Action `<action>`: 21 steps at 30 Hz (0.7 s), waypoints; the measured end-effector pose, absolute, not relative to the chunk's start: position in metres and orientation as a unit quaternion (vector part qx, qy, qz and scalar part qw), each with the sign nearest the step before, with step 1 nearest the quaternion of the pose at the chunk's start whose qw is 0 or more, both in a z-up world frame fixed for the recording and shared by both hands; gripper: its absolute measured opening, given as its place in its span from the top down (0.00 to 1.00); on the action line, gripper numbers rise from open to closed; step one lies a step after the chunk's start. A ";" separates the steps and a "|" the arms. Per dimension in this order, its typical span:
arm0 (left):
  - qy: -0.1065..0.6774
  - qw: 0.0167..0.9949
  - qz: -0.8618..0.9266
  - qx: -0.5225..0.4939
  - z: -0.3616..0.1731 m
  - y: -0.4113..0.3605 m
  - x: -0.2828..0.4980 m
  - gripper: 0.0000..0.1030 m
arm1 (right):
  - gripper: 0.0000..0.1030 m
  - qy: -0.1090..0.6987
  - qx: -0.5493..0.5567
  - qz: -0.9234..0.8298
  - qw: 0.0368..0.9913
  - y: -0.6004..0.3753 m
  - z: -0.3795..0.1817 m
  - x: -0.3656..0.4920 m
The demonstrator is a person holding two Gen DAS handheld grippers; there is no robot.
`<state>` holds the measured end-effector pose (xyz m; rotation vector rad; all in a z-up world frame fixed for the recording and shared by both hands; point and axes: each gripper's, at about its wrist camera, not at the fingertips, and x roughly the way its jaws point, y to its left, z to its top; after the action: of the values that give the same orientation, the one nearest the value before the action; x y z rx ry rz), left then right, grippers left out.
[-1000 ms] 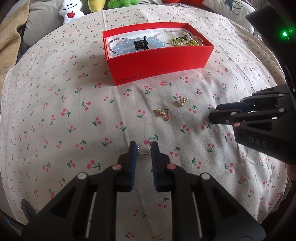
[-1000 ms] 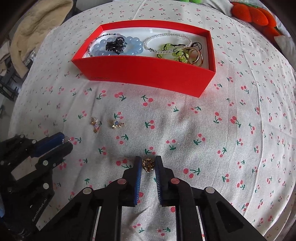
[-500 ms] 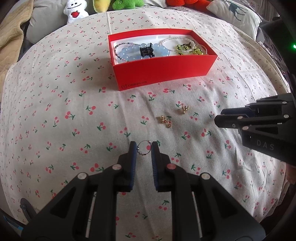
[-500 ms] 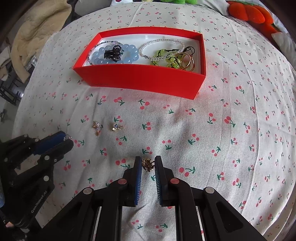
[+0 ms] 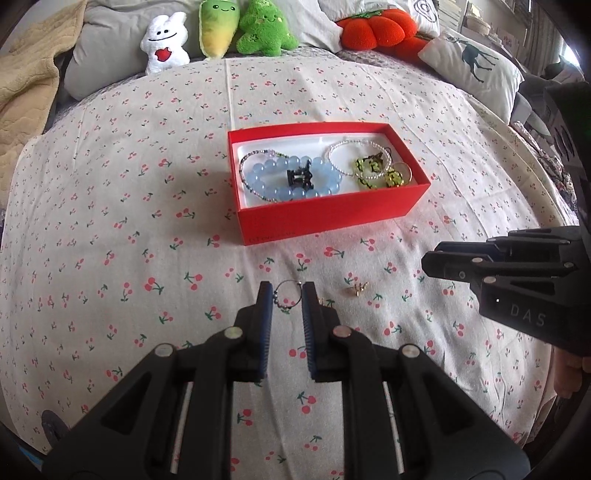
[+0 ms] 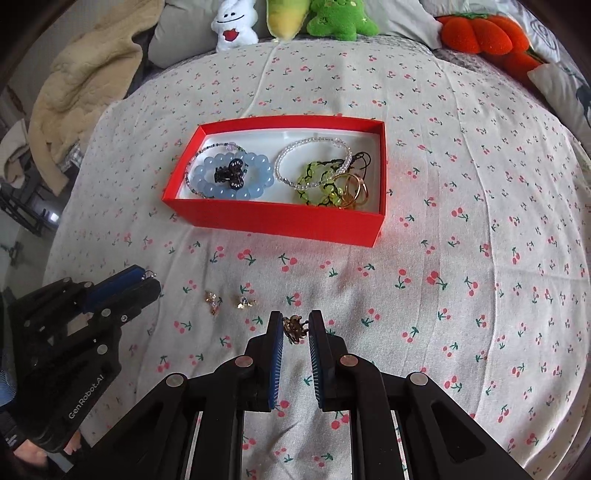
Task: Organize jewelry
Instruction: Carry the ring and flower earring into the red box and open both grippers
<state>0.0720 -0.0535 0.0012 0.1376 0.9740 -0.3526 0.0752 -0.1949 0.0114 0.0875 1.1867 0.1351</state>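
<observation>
A red box (image 5: 332, 218) (image 6: 280, 221) on the cherry-print sheet holds a blue bead bracelet (image 5: 269, 184), a black clip (image 6: 229, 173), clear and green bracelets and gold rings. My left gripper (image 5: 287, 295) is shut on a thin beaded hoop earring (image 5: 286, 297) and holds it above the sheet, in front of the box. My right gripper (image 6: 295, 326) is shut on a small gold ornament (image 6: 295, 328), also lifted. Two small gold earrings (image 6: 212, 301) (image 6: 244, 302) lie on the sheet between the grippers; one of them shows in the left wrist view (image 5: 357, 288).
Plush toys (image 5: 221, 33) and a red cushion (image 5: 376, 29) line the bed's far edge. A beige blanket (image 6: 85, 85) lies at the far left. A pillow with a deer print (image 5: 476, 70) sits far right.
Both grippers have risen from the sheet with their pieces held. The box and the loose earrings look smaller and farther below now.
</observation>
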 end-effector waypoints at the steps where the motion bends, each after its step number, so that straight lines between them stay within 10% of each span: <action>1: 0.461 0.869 -0.169 0.063 0.003 -0.055 0.075 0.83 | 0.86 0.554 0.045 0.064 0.829 -0.197 0.014 0.077; 21: 0.423 0.883 -0.201 -0.018 0.005 -0.082 0.122 0.83 | 0.86 0.505 0.137 0.042 0.851 -0.228 0.025 0.125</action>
<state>0.1224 -0.0815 0.0046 -0.0374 0.8803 -0.4186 0.1250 -0.2280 0.0249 0.2895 1.0640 0.0892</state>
